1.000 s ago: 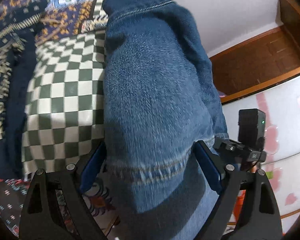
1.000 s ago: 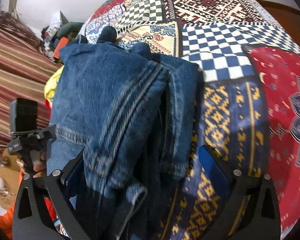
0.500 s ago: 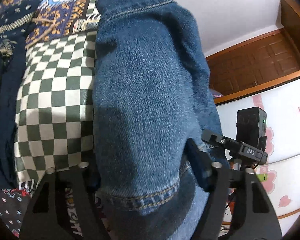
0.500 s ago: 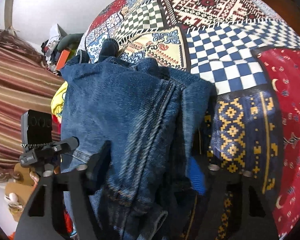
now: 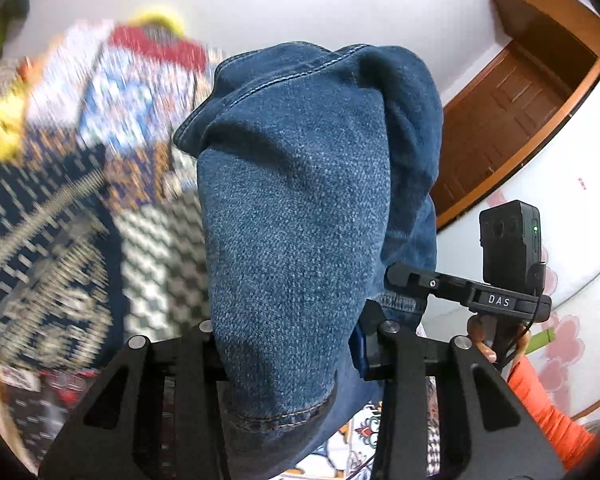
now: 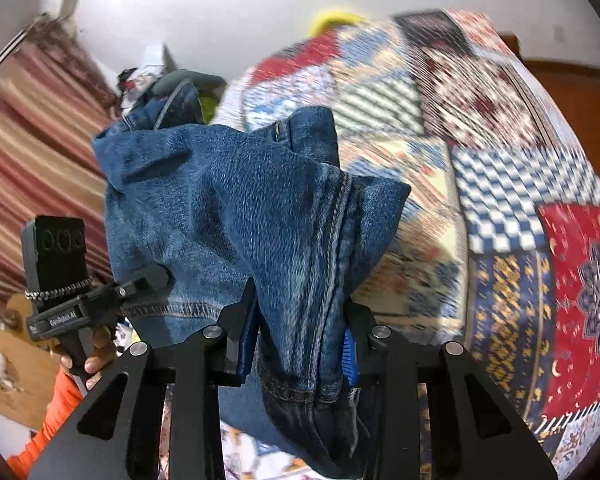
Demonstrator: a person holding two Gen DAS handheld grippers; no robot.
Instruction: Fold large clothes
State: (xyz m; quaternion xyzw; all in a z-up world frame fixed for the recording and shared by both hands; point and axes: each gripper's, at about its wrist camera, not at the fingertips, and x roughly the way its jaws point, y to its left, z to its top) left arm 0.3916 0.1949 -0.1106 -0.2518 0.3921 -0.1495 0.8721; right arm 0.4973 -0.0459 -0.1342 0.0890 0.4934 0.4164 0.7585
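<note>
The jeans point(image 5: 300, 208) are mid-blue denim, faded paler across the broad faces and darker in the creases, with tan double stitching along the seams. They hang bunched between both claws, raised off the patchwork bedspread point(image 6: 540, 240), which shows blurred behind them. In the left wrist view the left gripper point(image 5: 288, 336) has just been closing and its jaws now clamp a thick folded section of denim; a hem with a line of orange-tan stitching curls below the jaws, and the cloth rises in a rounded hump above them, a stitched edge running over its top. In the right wrist view the right gripper point(image 6: 300, 344) has likewise been closing; its blue pads point(image 6: 350, 354) press on a bundle of layers where a heavy flat-felled seam runs down between them — a dark, folded hem hangs just beneath. A belt loop is visible on the upper left of the cloth there, so this end looks like the waistband side. Each view also catches the opposite claw at its edge, held in a person's hand point(image 6: 96, 364) with an orange sleeve point(image 5: 548, 412). Striped curtain point(image 6: 32, 152) to the left, wooden door point(image 5: 496, 116) to the right.
</note>
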